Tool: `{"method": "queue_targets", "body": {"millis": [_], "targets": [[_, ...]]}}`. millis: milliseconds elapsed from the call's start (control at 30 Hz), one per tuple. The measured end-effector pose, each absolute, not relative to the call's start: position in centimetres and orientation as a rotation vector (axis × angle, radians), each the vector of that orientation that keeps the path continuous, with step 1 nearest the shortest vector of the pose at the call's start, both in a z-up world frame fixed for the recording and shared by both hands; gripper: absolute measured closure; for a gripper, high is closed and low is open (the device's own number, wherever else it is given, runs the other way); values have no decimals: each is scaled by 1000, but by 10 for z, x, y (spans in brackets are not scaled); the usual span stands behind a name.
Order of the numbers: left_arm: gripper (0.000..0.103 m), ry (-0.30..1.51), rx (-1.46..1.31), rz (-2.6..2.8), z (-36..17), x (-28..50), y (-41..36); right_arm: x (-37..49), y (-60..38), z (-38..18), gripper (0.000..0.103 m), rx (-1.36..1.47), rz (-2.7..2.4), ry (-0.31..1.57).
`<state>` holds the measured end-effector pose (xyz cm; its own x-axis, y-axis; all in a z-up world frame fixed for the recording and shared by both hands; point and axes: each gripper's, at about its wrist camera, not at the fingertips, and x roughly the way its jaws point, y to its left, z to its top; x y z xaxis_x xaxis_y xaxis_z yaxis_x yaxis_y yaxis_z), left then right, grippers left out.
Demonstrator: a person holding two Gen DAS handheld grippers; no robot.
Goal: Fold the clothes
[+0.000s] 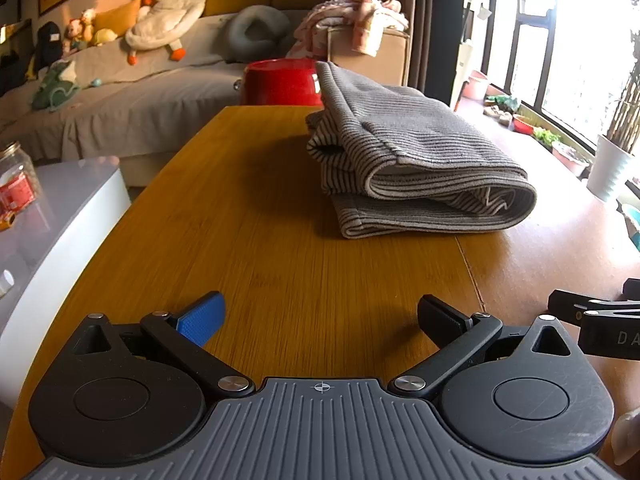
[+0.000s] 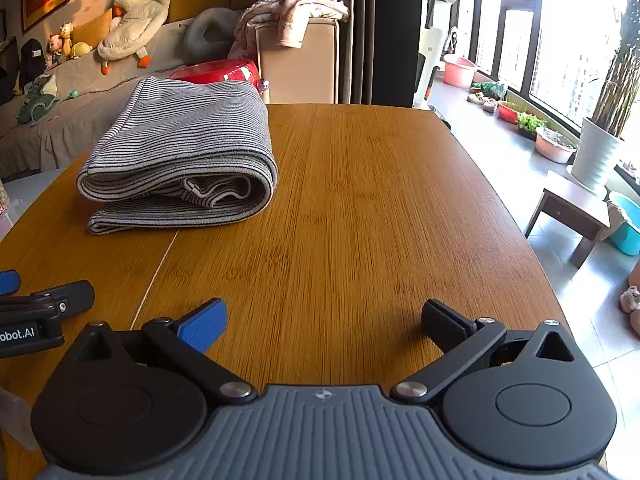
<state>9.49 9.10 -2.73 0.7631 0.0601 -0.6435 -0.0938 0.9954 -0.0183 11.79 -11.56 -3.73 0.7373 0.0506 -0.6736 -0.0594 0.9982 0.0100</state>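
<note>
Two grippers hover low over a wooden bench (image 2: pixel 360 208), both with fingers spread wide and nothing between them. The left gripper (image 1: pixel 320 320) has a blue pad (image 1: pixel 202 318) on one finger and a black pad (image 1: pixel 438 320) on the other; bare wood shows in the gap. The right gripper (image 2: pixel 324 322) looks the same, with its blue pad (image 2: pixel 202 324) and black pad (image 2: pixel 442 320) well apart. Each camera catches the edge of the other tool: the right gripper's side shows at the far right of the left view, and the left gripper's side, with part of a printed label, at the far left of the right view.

A folded garment (image 1: pixel 412 160) of grey cloth with thin stripes lies on the bench ahead of both grippers and well apart from them. It is doubled over in several layers, the rounded fold facing the cameras, with a paler inner layer showing in the roll. In the right view the garment (image 2: pixel 184 148) sits toward the left side of the bench, with a seam line in the wood running from it toward the camera.

Behind the bench stands a red tub (image 1: pixel 282 82), then a sofa (image 1: pixel 132 96) with a plush goose (image 1: pixel 164 12), and a box (image 2: pixel 298 60) piled with pink clothes (image 2: pixel 294 6). A window (image 2: pixel 560 32) with potted plants fills the right side.
</note>
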Motion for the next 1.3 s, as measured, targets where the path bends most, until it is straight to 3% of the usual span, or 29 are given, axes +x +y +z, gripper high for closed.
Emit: {"method": "queue_targets", "body": {"millis": [1300], "targets": [[0, 704, -36, 85, -28, 97, 89, 119, -117, -38, 0, -12, 61, 738]]}}
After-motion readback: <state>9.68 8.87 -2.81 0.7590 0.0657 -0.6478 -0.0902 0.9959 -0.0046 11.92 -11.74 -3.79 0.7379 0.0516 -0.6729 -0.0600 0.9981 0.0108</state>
